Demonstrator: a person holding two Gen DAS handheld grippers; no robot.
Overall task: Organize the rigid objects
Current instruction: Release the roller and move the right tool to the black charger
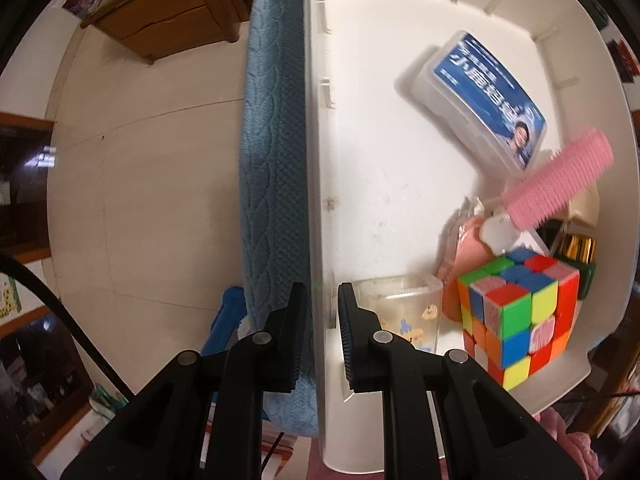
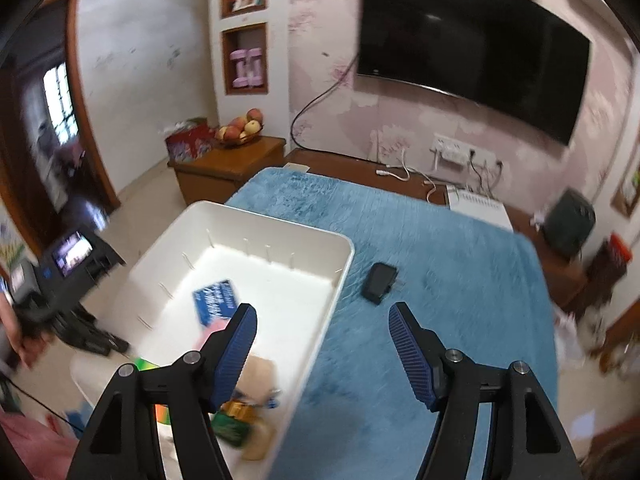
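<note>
Blue mat [image 2: 420, 280]: one bin [image 2: 224, 224], one cube [image 1: 520, 316]

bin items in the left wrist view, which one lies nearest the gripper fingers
The clear cup, right beside the fingertips; the cube, pink brush and blue-labelled box lie farther.

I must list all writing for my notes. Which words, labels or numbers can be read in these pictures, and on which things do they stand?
Clear plastic box, blue label: large white Chinese characters, beginning "小", the rest too blurred to read; the small line above is also unreadable.
Small screen beside the white bin: too blurred.
Nothing else is readable.
</note>
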